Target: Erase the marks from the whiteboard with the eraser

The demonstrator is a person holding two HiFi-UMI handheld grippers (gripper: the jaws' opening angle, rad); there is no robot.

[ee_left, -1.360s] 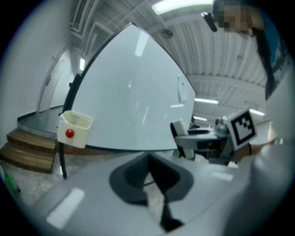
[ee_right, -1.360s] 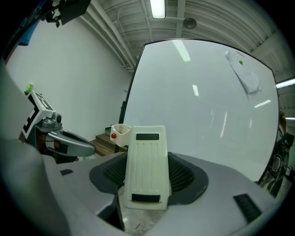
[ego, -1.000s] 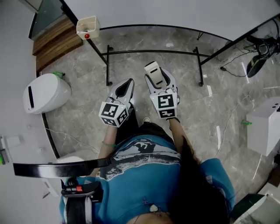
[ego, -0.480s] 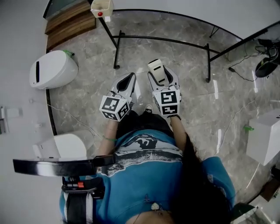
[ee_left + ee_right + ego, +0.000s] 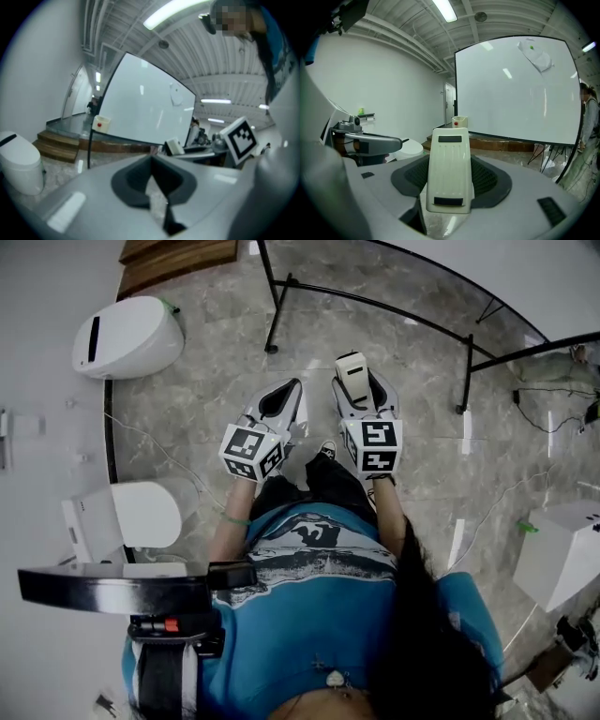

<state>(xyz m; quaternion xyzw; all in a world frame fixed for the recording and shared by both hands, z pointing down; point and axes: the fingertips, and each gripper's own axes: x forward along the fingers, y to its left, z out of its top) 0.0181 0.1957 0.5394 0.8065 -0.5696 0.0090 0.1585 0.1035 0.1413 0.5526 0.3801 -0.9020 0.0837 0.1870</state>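
Note:
A cream eraser (image 5: 449, 171) stands upright between the jaws of my right gripper (image 5: 449, 161), which is shut on it. In the head view the eraser (image 5: 352, 370) sticks out ahead of the right gripper (image 5: 361, 382), held over the marble floor. My left gripper (image 5: 284, 395) hangs just left of it, and its jaws (image 5: 152, 164) meet with nothing in them. The whiteboard (image 5: 515, 89) stands some way ahead on a black frame. It bears a faint smudge with a green dot (image 5: 536, 54) near its top right. A small cream box with a red dot (image 5: 459, 122) hangs at its lower left corner.
The board's black stand legs (image 5: 375, 306) cross the floor ahead of my grippers. A white rounded bin (image 5: 127, 334) and wooden steps (image 5: 178, 251) are at the left, a white unit (image 5: 136, 514) near my left side, a white box (image 5: 562, 554) and cables (image 5: 553, 390) at the right.
The head view has tilted down and the board's stand slid up out of frame; the cream box left the view. Both grippers stay side by side, the eraser still held.

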